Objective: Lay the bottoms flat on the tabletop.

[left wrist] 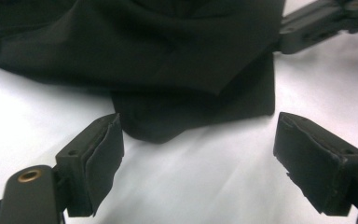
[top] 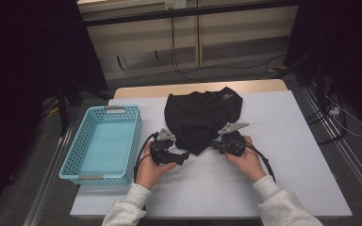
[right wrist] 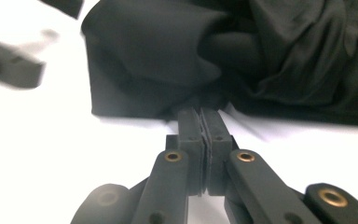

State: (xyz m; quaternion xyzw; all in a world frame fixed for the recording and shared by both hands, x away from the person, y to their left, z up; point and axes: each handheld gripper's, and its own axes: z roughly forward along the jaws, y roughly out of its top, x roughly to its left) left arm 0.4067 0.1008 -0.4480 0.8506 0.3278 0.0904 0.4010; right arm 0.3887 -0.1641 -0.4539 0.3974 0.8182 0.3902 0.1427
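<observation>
The soft, floppy black cloth garment lies crumpled mid-bench beside the blue plastic basket, best grabbed by its near edge, where the right gripper pinches it while the left gripper waits with jaws wide apart.

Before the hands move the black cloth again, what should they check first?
1. Right gripper shut at the edge of the black cloth: ok.
2. Cloth really pinched between its pads: cannot tell, the fold hides the tips.
3. Left gripper open and lined up with the cloth's near corner: ok.
4. Left gripper holding cloth: not ok, nothing between its pads yet.
5. Blue basket empty and beside the cloth: ok.
6. Cloth lying fully on the white table: ok.
</observation>
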